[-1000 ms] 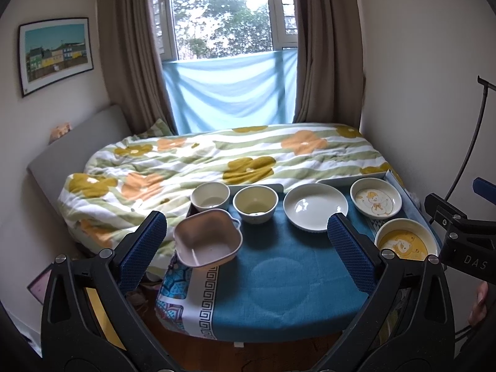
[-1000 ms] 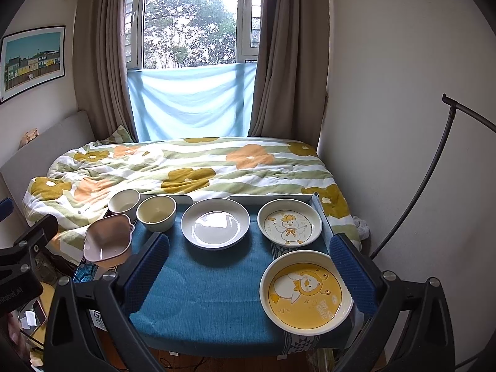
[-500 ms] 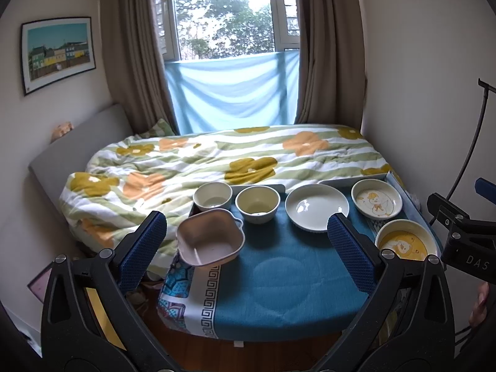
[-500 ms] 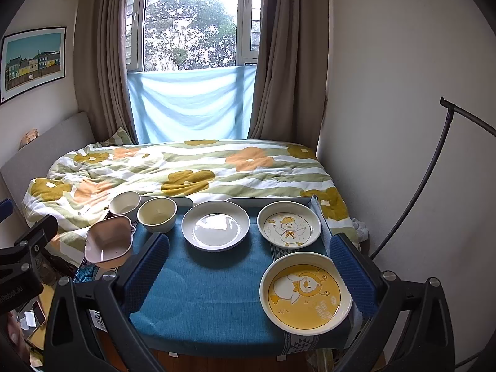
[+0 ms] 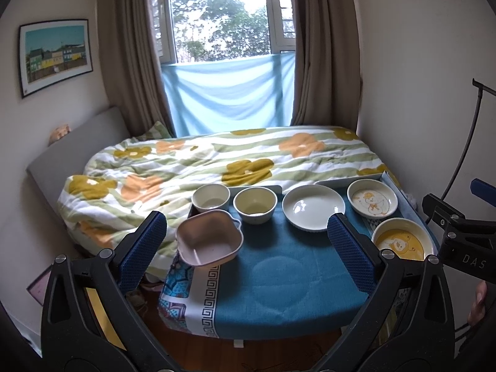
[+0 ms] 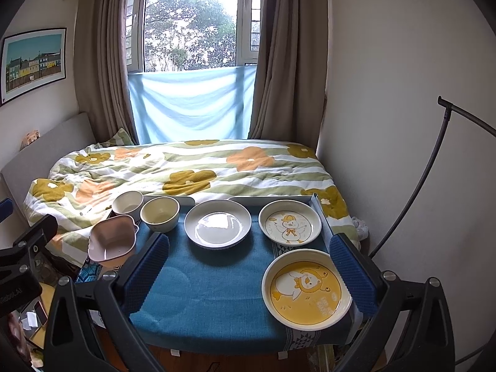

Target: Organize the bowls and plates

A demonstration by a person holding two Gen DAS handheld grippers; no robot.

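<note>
Right wrist view showed nothing stacked yet: bowls [image 6: 159,214] and plates [image 6: 217,223] lay separately on the blue cloth [image 6: 210,282]. Both the left gripper [image 5: 248,241] and right gripper [image 6: 248,263] hung with fingers apart, holding nothing, so all sorting seemingly remained.

On the table, a pink squarish bowl [image 5: 208,237] sits at the left edge. Along the far edge stand two cream bowls [image 5: 211,197] [image 5: 254,204], a white plate [image 5: 313,206] and a duck plate [image 5: 372,198]. A yellow duck plate [image 6: 307,289] lies at the near right corner.

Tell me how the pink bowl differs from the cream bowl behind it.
The pink bowl is squarish with a small handle; the cream bowl is round and has none. The pink bowl sits tilted at the table's left edge, while the cream bowl stands level on the blue cloth. The pink bowl looks wider. Both are empty, open side up.
</note>
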